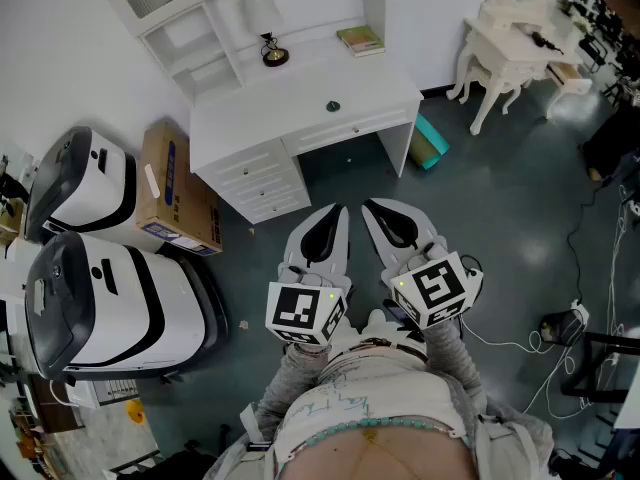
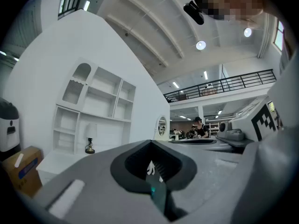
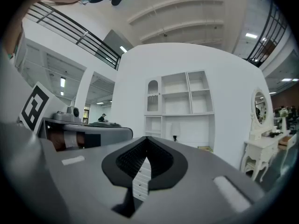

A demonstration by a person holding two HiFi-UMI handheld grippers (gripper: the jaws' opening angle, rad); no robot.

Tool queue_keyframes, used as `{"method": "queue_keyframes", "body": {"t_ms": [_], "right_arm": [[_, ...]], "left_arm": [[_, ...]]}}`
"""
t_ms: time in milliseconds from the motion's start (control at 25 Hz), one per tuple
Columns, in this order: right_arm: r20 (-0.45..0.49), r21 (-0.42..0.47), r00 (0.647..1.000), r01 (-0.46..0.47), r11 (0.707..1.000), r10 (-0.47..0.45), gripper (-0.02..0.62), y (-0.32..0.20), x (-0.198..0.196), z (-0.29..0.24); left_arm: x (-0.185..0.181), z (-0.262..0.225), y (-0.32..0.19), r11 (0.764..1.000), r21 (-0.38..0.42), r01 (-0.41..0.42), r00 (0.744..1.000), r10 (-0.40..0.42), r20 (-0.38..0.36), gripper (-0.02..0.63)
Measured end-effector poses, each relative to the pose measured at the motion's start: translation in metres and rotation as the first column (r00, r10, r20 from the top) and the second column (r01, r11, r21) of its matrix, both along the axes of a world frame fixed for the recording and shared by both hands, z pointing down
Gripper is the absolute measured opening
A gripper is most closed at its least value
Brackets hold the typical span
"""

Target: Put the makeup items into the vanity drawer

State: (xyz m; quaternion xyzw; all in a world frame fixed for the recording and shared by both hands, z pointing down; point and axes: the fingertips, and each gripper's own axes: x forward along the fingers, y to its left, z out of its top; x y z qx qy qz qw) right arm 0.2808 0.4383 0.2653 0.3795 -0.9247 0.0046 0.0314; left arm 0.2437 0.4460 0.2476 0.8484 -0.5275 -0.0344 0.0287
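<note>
The left gripper (image 1: 338, 212) and right gripper (image 1: 371, 208) are side by side, jaws pressed together on nothing. The vanity (image 1: 497, 46), with small dark items (image 1: 543, 40) on top, stands well apart, ahead and right of the right gripper. Best to walk up close first and part the jaws only when an item lies just ahead.

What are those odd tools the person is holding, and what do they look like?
The left gripper and right gripper are pale grey shells with black ribbed pads inside the jaws. Each carries a cube printed with black-and-white square markers. The person wears grey sleeves.
</note>
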Motion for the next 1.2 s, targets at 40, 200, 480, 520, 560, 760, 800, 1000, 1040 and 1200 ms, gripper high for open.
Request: {"method": "queue_keyframes", "body": {"t_ms": [40, 200, 480, 520, 560, 760, 800, 1000, 1040, 1200], "right_arm": [[0.0, -0.001, 1.0, 0.002, 1.0, -0.002, 0.026, 0.0, 0.001, 0.0], [0.008, 0.002, 1.0, 0.01, 1.0, -0.01, 0.026, 0.001, 0.006, -0.001], [0.011, 0.011, 0.999, 0.036, 0.999, -0.037, 0.026, -0.001, 0.017, 0.0], [0.009, 0.012, 0.999, 0.043, 0.999, -0.043, 0.026, 0.0, 0.018, 0.0], [0.008, 0.012, 0.999, 0.049, 0.999, -0.049, 0.026, 0.0, 0.019, 0.001], [0.014, 0.007, 0.998, 0.069, 0.998, -0.069, 0.026, 0.0, 0.027, 0.002], [0.014, 0.006, 0.997, 0.073, 0.997, -0.073, 0.026, 0.0, 0.027, 0.002], [0.002, 0.005, 0.995, 0.099, 0.995, -0.099, 0.026, -0.006, 0.02, 0.004], [0.0, 0.005, 0.995, 0.103, 0.995, -0.103, 0.026, -0.008, 0.019, 0.005], [-0.005, 0.003, 0.995, 0.104, 0.995, -0.104, 0.026, -0.021, 0.011, 0.008]], "left_arm": [[0.001, 0.0, 0.0, 1.0, 0.001, 0.002, 1.0, -0.002, 0.0, 0.0], [0.005, -0.001, 0.0, 1.0, 0.005, 0.012, 1.0, -0.012, 0.002, 0.0], [0.018, 0.005, -0.002, 1.0, -0.014, 0.018, 1.0, -0.018, 0.001, 0.0], [0.019, 0.006, -0.001, 1.0, -0.018, 0.02, 1.0, -0.02, -0.001, 0.0], [0.02, 0.008, -0.001, 0.999, -0.023, 0.023, 1.0, -0.023, -0.003, 0.0], [0.024, 0.013, 0.0, 0.998, -0.031, 0.051, 0.999, -0.052, -0.006, 0.001], [0.024, 0.013, 0.0, 0.998, -0.032, 0.057, 0.998, -0.057, -0.005, 0.0], [0.021, 0.015, -0.008, 0.998, -0.038, 0.059, 0.998, -0.059, -0.006, 0.001], [0.02, 0.015, -0.011, 0.997, -0.04, 0.059, 0.998, -0.059, -0.007, 0.0], [0.012, 0.019, -0.026, 0.997, -0.048, 0.058, 0.998, -0.059, -0.009, 0.0]]}}
